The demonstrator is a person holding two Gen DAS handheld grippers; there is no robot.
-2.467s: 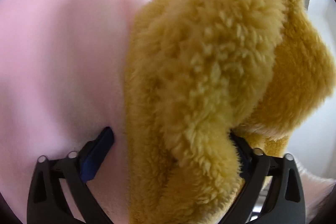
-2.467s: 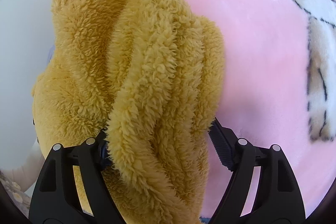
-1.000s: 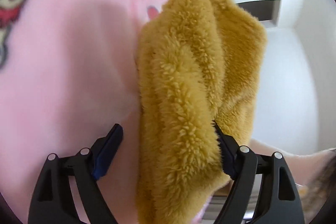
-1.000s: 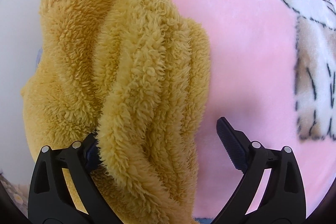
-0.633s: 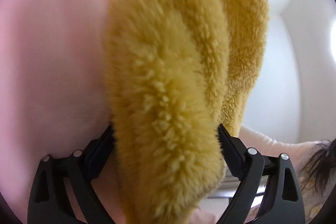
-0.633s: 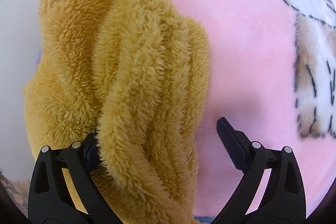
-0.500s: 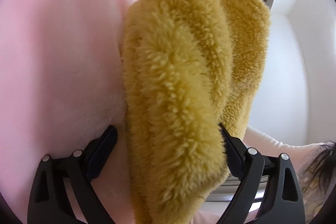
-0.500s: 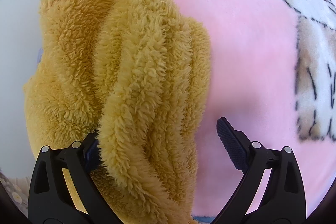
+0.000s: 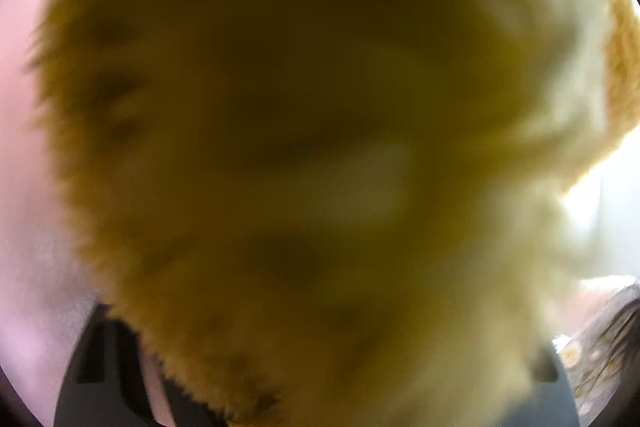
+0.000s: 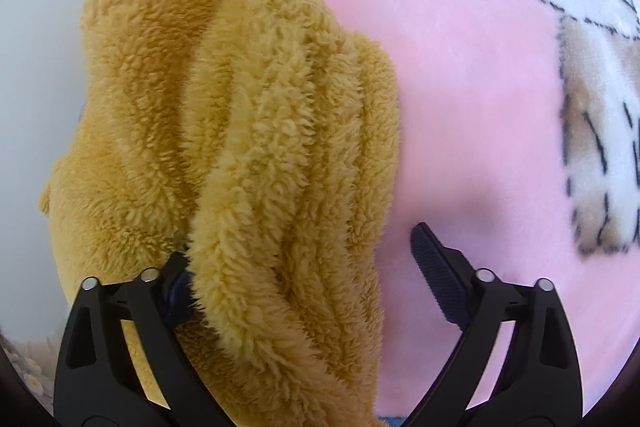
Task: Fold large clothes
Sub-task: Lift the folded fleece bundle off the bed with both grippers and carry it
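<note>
My right gripper (image 10: 304, 267) is spread wide, nothing clamped; the mustard fleece garment (image 10: 248, 131) drapes over its left finger (image 10: 176, 291), while the right finger (image 10: 436, 275) stands clear above the pink cat-print blanket (image 10: 472, 75). Left view is blurred: fleece (image 9: 304, 155) fills the lens, so I can't tell how my left gripper's fingers stand. No containers visible.

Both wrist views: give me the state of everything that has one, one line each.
Yellow fleece garment: bunched, draped between the fingers over the pink blanket.
Pink blanket: spread flat under the garment.
Right hand-held gripper: open, its right finger clear of the fleece.
Left hand-held gripper: fleece blurred against the lens; open or shut cannot be told.
</note>
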